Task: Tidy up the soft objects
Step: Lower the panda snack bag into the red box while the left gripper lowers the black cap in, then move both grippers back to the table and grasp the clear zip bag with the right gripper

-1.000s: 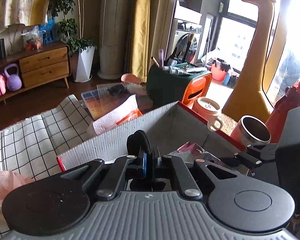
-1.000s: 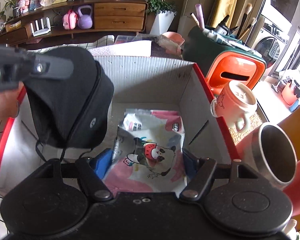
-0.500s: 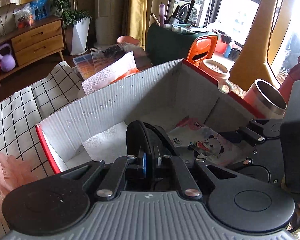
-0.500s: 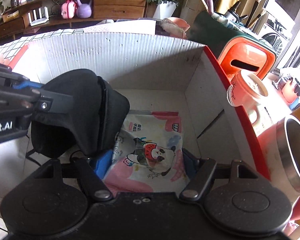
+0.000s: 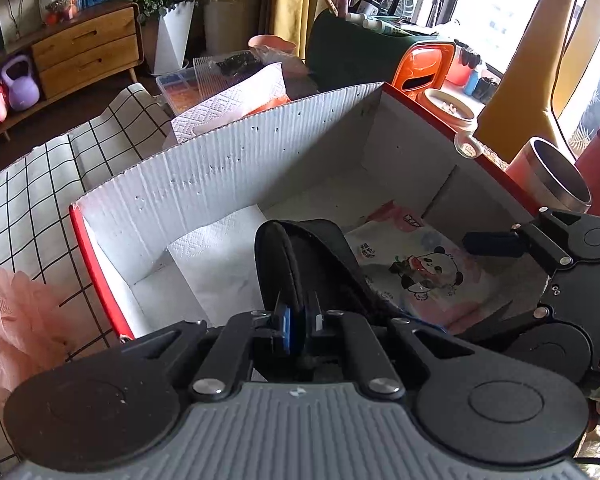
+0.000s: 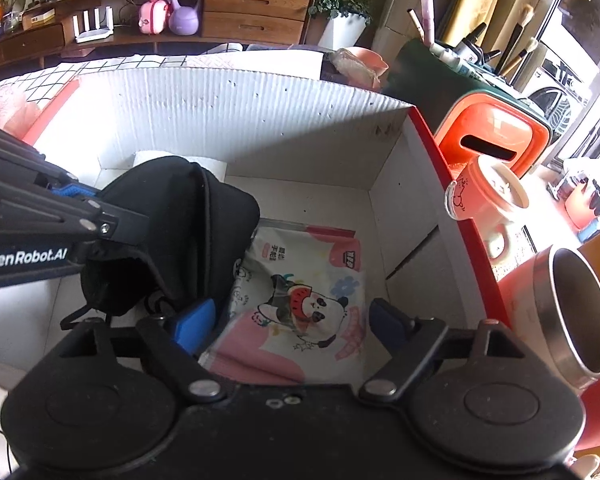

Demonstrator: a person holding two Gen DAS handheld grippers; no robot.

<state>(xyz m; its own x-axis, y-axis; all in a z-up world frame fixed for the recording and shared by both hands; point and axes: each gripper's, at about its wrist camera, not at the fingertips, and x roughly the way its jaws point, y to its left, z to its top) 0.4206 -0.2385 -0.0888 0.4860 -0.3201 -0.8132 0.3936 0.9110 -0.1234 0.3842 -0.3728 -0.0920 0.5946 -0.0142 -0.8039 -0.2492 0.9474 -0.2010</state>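
Sunlit living room: left tongs (image 5: pixel 296 322) are gripping a black pouch (image 6: pixel 180 232) inside the box (image 5: pixel 220 168), right tongs (image 6: pixel 290 320) are opening around the panda pack (image 6: pixel 300 300); pink puff (image 5: pixel 12 320) is waiting outside

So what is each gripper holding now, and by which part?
Left gripper pinches the black pouch by its edge. Right gripper holds nothing; its jaws are opening around the panda pack.

Both wrist views close, angled steeply down into the white box (image 5: pixel 228 168) (image 6: pixel 236 116). Left looks from the left side, right from nearer front. Shared: panda packet (image 5: pixel 424 268) (image 6: pixel 300 300), black pouch (image 5: pixel 300 256) (image 6: pixel 180 224).
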